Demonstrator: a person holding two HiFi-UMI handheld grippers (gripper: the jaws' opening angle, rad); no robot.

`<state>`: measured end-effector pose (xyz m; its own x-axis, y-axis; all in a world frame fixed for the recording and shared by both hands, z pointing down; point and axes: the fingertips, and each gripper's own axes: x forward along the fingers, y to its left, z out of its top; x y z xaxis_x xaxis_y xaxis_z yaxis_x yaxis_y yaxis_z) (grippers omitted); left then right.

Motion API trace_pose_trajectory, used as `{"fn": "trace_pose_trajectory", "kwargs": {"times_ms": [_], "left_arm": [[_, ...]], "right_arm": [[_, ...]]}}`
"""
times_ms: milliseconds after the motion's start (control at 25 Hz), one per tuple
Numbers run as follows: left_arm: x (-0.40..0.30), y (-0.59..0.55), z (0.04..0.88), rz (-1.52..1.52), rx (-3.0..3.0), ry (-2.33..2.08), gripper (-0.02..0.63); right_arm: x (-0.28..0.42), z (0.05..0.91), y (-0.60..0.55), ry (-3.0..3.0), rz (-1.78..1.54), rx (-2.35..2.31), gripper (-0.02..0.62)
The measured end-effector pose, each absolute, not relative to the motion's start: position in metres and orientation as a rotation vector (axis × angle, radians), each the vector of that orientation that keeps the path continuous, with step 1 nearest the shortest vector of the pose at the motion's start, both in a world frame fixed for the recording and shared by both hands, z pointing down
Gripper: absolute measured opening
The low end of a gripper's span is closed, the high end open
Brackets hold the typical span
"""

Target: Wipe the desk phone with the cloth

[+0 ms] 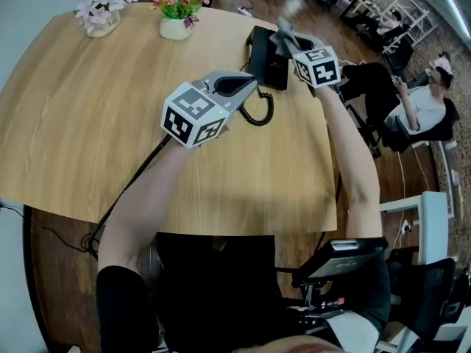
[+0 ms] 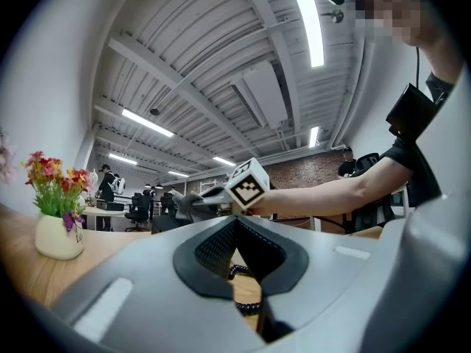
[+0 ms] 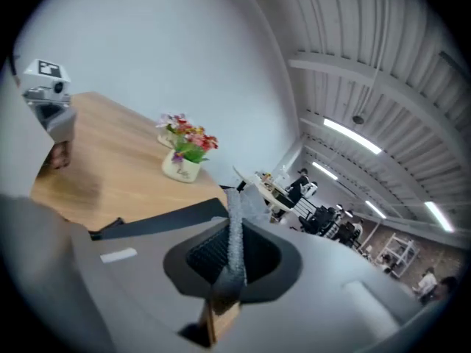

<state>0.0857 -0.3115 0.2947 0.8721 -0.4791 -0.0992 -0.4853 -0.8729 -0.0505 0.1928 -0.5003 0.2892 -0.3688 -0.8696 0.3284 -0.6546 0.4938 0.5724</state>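
The black desk phone (image 1: 262, 63) stands at the far right of the round wooden table (image 1: 88, 123), its coiled cord (image 1: 259, 113) lying in front of it. My right gripper (image 1: 284, 38) is over the phone's top, shut on a grey cloth (image 1: 282, 29). In the right gripper view the cloth (image 3: 235, 223) stands pinched between the pads, with the phone (image 3: 158, 220) just beyond. My left gripper (image 1: 247, 84) hovers right in front of the phone, above the cord, shut and holding nothing; in its own view the pads (image 2: 221, 245) meet.
Two white flower pots stand at the table's far edge, one with colourful flowers (image 1: 176, 12), one with pink flowers (image 1: 100, 12). A black cable (image 1: 125, 197) runs off the near edge. Seated people (image 1: 419, 105) and office chairs are to the right.
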Motion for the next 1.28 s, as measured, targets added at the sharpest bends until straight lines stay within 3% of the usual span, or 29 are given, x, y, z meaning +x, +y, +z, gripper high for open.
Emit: {"fn": "trace_pose_trajectory", "kwargs": {"times_ms": [360,1040,1280], "left_arm": [[0.088,-0.311,0.295,0.128,-2.979,0.751,0.003],[0.085,-0.312,0.295,0.118,-2.968,0.781,0.003],[0.087,-0.313,0.297,0.103,-2.977,0.774,0.003]], "right_arm": [[0.191,0.313,-0.557,-2.041,-0.398,1.241,0.020],[0.167,0.399,-0.372,-2.039,-0.473,0.722,0.020],[0.200,0.342,-0.422,-2.133,-0.439,0.985,0.020]]}}
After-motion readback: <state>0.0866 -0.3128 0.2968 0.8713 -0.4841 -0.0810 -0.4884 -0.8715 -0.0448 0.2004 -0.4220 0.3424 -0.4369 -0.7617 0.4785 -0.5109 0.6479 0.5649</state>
